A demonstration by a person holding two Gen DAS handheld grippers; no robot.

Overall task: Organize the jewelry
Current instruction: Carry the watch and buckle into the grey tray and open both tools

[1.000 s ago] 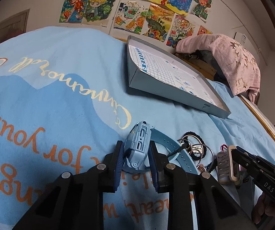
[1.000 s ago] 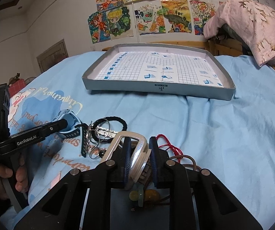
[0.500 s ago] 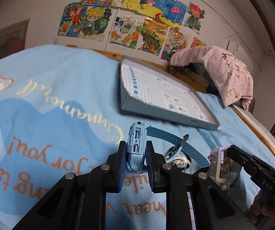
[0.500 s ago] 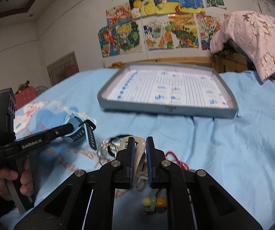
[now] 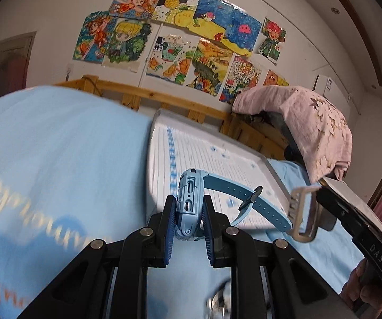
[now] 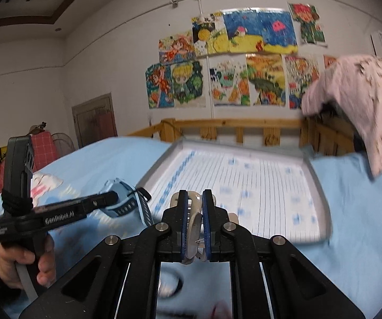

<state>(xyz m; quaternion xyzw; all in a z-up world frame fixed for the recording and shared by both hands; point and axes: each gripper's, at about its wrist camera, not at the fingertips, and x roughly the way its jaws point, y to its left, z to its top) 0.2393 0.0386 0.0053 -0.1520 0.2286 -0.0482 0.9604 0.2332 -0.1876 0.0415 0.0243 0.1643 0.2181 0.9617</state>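
Note:
My left gripper (image 5: 189, 207) is shut on the case of a light blue smartwatch (image 5: 189, 194), held on edge above the bed with its strap trailing right. My right gripper (image 6: 194, 202) is shut on a cream and silver wristwatch (image 6: 194, 224) that hangs between its pads. In the left wrist view the right gripper (image 5: 321, 204) and its watch (image 5: 301, 212) sit at the right, close to the blue strap. The left gripper (image 6: 111, 196) and blue watch (image 6: 124, 204) appear at the left of the right wrist view. A shallow grey tray (image 6: 321, 196) with a gridded floor lies just ahead of both.
The tray rests on a light blue bedsheet (image 5: 58, 146) with printed lettering. A wooden bed rail (image 6: 231, 126) and a pink cloth (image 5: 310, 125) stand behind it. Blurred jewelry (image 5: 217, 300) lies low beneath the left gripper. A hand (image 6: 18, 263) holds the left gripper.
Both grippers rose off the bed with their watches and came nearer the tray. The pile of rings and bands dropped out of sight below them.

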